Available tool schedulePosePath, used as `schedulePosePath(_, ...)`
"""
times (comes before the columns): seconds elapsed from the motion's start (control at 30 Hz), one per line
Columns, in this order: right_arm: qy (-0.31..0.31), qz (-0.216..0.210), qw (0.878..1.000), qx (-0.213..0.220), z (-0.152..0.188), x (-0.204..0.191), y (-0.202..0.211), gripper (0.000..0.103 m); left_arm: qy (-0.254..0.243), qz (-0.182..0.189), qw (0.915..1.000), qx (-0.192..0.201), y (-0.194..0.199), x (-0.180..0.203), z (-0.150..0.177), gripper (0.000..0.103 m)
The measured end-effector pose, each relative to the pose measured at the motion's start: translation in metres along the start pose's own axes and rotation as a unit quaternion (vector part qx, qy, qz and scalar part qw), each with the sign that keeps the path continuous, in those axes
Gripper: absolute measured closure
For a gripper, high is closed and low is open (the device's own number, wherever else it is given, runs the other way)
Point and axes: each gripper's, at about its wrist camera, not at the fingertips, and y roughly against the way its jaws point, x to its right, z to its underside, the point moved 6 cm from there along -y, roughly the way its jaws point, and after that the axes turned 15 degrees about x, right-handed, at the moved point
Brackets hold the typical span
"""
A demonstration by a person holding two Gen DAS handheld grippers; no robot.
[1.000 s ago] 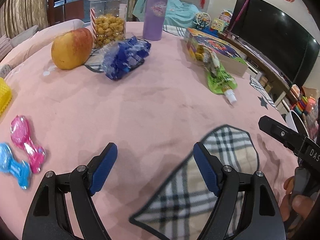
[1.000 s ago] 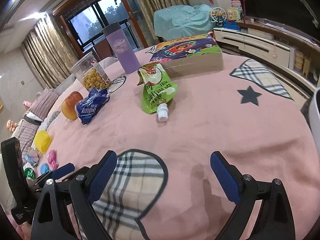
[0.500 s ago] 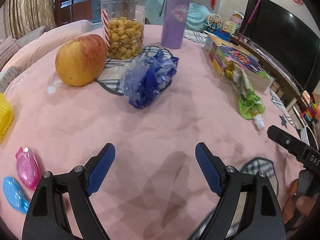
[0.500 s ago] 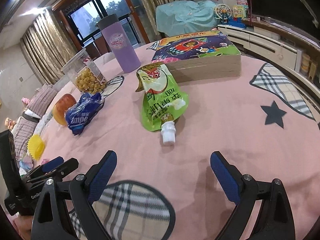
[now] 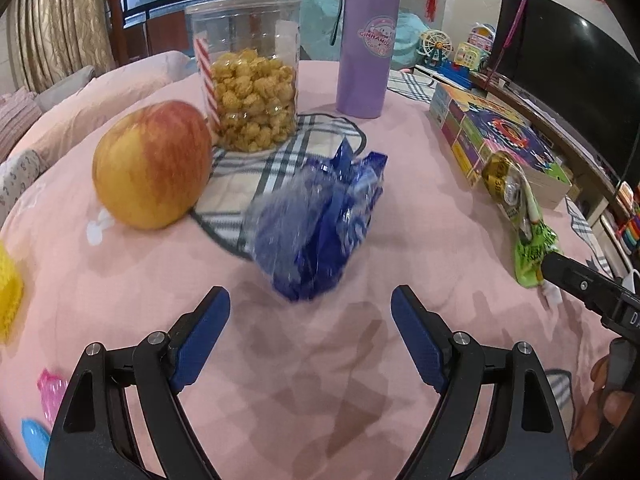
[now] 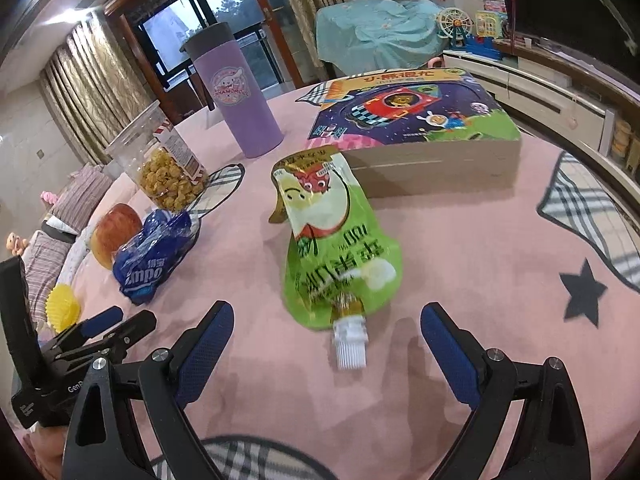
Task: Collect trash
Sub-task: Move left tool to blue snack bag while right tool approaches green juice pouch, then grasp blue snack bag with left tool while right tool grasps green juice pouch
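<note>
Purple tumbler (image 5: pixel 366 46): "CINNAMOROLL". Blue wrapper (image 6: pixel 154 258): "impo".

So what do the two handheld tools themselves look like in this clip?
Both match: the left tool and right tool have black angular arms with silver pivot screws and blue textured pads on the fingertips. White lettering shows on each body where the other camera catches it, too partial to read. No cables or sleeves are visible.

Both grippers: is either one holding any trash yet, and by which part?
Nothing is held. The left gripper is open short of the blue wrapper; the right gripper is open, the green pouch's white cap just ahead of its fingertips, untouched.
</note>
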Motion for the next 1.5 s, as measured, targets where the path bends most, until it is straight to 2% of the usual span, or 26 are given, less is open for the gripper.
schedulePosePath(0.47, -0.012, 0.015, 1.000, -0.010, -0.015, 0.009, -0.031, 0.007, -0.001, 0.006, 0.9999, 0.013, -0.023, 0.001, -0.017, 0.020)
schedulePosePath(0.53, -0.008, 0.017, 1.000, -0.009, -0.015, 0.008, -0.032, 0.008, -0.001, 0.014, 0.9998, 0.012, -0.023, 0.002, -0.017, 0.037)
schedulePosePath(0.57, -0.006, 0.019, 1.000, -0.009, -0.015, 0.008, -0.032, 0.008, -0.003, 0.015, 0.9998, 0.011, -0.023, 0.003, -0.016, 0.042)
schedulePosePath(0.6, -0.003, 0.022, 1.000, -0.008, -0.014, 0.008, -0.032, 0.009, -0.005, 0.016, 0.9998, 0.008, -0.023, 0.005, -0.016, 0.055)
schedulePosePath(0.63, 0.000, 0.024, 1.000, -0.006, -0.014, 0.007, -0.031, 0.014, -0.009, 0.020, 0.9998, 0.004, -0.024, 0.007, -0.015, 0.059)
schedulePosePath(0.67, 0.004, 0.027, 1.000, -0.005, -0.013, 0.007, -0.030, 0.026, -0.014, 0.019, 0.9997, 0.005, -0.024, 0.008, -0.015, 0.061)
schedulePosePath(0.7, 0.007, 0.029, 1.000, -0.007, -0.013, 0.006, -0.031, 0.033, -0.020, 0.018, 0.9996, 0.006, -0.023, 0.010, -0.015, 0.065)
schedulePosePath(0.73, 0.006, 0.028, 1.000, -0.009, -0.012, 0.006, -0.031, 0.036, -0.025, 0.021, 0.9994, 0.009, -0.021, 0.013, -0.015, 0.067)
schedulePosePath(0.9, 0.005, 0.013, 1.000, -0.003, -0.012, 0.002, -0.016, 0.049, -0.025, 0.039, 0.9989, 0.012, -0.006, 0.026, -0.011, 0.069)
schedulePosePath(1.17, -0.004, -0.012, 1.000, -0.003, -0.001, 0.001, 0.018, 0.050, -0.009, 0.069, 0.9974, 0.015, 0.032, 0.053, 0.005, 0.070)
schedulePosePath(1.5, -0.029, -0.013, 0.999, 0.017, 0.017, 0.017, 0.077, 0.050, -0.019, 0.114, 0.9931, 0.018, 0.080, 0.101, 0.028, 0.070)
